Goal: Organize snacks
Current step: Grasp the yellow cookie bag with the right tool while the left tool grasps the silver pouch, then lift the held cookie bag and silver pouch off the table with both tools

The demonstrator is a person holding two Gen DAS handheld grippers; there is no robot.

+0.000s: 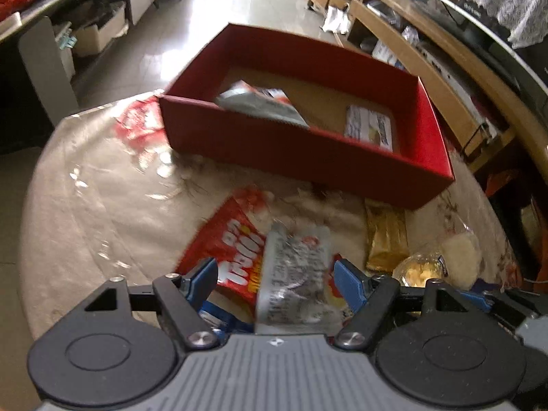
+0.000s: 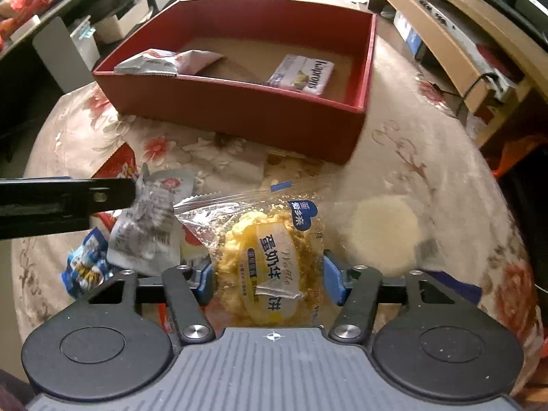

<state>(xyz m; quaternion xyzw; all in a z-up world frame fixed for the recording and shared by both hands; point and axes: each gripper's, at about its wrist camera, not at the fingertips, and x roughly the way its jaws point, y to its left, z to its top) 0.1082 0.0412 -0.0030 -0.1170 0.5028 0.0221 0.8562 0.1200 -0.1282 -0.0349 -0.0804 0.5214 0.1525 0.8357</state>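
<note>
A red cardboard box [image 1: 291, 150] [image 2: 239, 106] stands at the far side of the table, with a silver packet [image 2: 150, 63] and a white packet [image 2: 303, 73] inside. My left gripper [image 1: 277, 281] hangs open over a crumpled silver packet [image 1: 294, 274] that lies on a red snack bag [image 1: 233, 239]. The packet sits between the jaws, with a gap at the left pad. My right gripper [image 2: 269, 281] is shut on a clear-wrapped yellow waffle cake packet [image 2: 270, 257], a blue pad on either side. One of the left gripper's fingers [image 2: 68, 202] shows as a black bar beside the silver packet [image 2: 147, 226].
A gold packet [image 1: 387, 236] and a pale round cake [image 2: 383, 229] lie on the flowered tablecloth [image 2: 411, 157]. A blue-and-white packet [image 2: 85, 267] lies at the near left. Wooden shelves [image 1: 428, 51] run along the right, and a counter and boxes stand at the left.
</note>
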